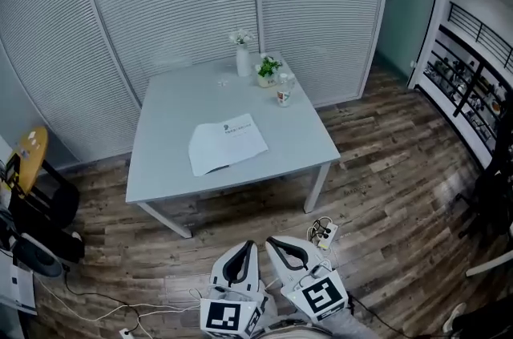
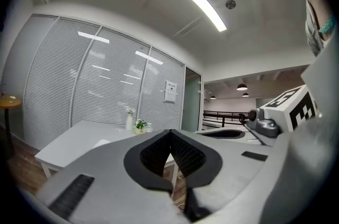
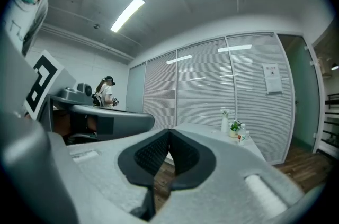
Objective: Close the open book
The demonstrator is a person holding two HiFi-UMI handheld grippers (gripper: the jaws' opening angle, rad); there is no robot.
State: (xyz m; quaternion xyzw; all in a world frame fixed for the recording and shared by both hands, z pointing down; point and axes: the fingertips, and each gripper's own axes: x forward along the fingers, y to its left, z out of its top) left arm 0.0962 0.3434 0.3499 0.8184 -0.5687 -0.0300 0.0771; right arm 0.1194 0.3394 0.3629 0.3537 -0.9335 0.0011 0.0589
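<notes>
book (image 1: 227,143): lies open mid-table (image 1: 168,129), well apart from both grippers | left gripper (image 1: 250,244) + right gripper (image 1: 272,240): jaws pressed together, nothing in them | risk imo: closed tips might shove the book or crumple a page

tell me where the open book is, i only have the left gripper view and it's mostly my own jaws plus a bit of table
Observer: In the head view the open book lies flat, pages up, on the near half of the table, roughly mid-width.
Operator: is the right gripper open and ready
Observer: No. The right gripper has its jaws together with nothing between them.
Operator: anything on the floor on the way in
Observer: A white power strip lies on the floor just ahead of the right gripper, short of the table's near right leg.
</notes>
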